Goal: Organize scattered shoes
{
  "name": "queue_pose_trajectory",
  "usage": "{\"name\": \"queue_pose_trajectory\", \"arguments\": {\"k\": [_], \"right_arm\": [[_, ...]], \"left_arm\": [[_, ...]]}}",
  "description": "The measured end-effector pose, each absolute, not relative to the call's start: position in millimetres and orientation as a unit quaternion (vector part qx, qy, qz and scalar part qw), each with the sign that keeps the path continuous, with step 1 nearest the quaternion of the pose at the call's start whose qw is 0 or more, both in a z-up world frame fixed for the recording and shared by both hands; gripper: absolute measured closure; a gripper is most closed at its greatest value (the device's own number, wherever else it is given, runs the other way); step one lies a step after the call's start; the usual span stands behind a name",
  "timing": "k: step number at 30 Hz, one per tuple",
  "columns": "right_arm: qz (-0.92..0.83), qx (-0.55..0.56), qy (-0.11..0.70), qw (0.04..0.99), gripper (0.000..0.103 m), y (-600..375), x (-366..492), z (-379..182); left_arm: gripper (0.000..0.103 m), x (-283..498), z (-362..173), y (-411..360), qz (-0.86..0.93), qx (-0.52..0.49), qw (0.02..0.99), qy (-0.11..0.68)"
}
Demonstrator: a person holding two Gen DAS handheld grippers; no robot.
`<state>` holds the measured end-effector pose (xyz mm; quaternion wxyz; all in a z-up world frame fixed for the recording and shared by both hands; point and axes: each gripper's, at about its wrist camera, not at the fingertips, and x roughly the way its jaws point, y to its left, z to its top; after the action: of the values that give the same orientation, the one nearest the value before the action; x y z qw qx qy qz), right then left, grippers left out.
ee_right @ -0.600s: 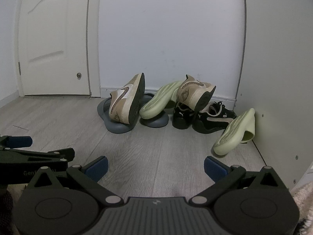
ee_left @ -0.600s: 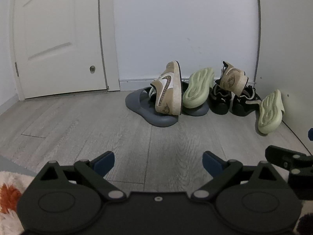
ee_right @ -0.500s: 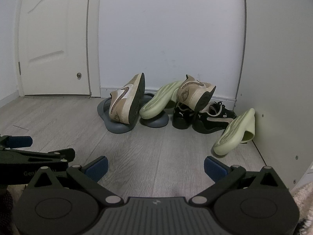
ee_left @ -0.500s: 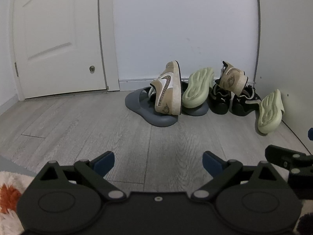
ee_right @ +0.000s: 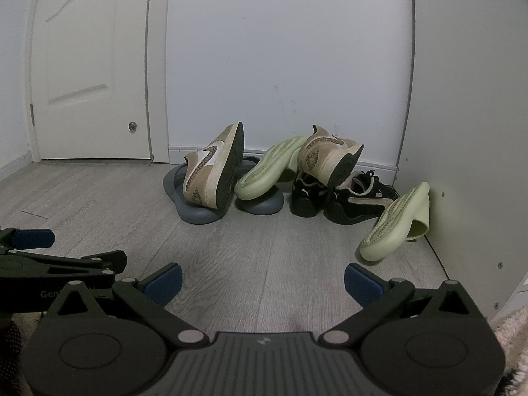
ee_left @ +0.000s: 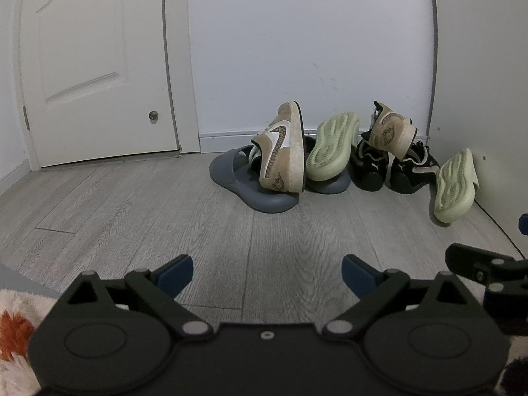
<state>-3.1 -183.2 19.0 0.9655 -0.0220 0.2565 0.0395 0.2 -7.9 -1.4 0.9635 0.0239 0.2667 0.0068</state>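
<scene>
Left gripper point(ee_left: 267, 272): jaws spread wide, nothing held, low over the grey wood floor point(ee_left: 132, 204), well apart from the shoes. Right gripper point(ee_right: 262, 282): likewise spread wide and holding nothing, beside the left one.

Shoes piled at the far wall point(ee_left: 297, 33), toward the right corner:
- Grey slide point(ee_left: 237, 181), leftmost, flat on the floor, toe pointing near.
- Tan sneaker point(ee_left: 280, 151) standing on its side on that slide, sole facing right.
- Second grey slide point(ee_right: 264, 203) just right of it, carrying a pale green slide point(ee_left: 330, 148) tilted up, tread facing the camera.
- Black sneakers point(ee_right: 356, 201), a pair, side by side on the floor, toes near.
- Second tan sneaker point(ee_left: 391, 132) resting tilted on top of the black pair (heel toward the camera).
- Second pale green slide point(ee_left: 453, 186), rightmost, leaning on edge against the right-hand wall.

White door point(ee_left: 92, 66) shut at far left. Patterned rug point(ee_left: 13, 330) at the near left edge.
</scene>
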Motion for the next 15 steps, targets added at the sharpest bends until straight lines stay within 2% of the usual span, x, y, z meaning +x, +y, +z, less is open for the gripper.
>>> {"name": "queue_pose_trajectory", "arguments": {"k": [15], "right_arm": [[0.040, -0.023, 0.257, 0.965, 0.000, -183.3, -7.3, 20.2]], "left_arm": [[0.005, 1.7, -1.7, -8.7, 0.005, 0.026, 0.963, 0.268]]}}
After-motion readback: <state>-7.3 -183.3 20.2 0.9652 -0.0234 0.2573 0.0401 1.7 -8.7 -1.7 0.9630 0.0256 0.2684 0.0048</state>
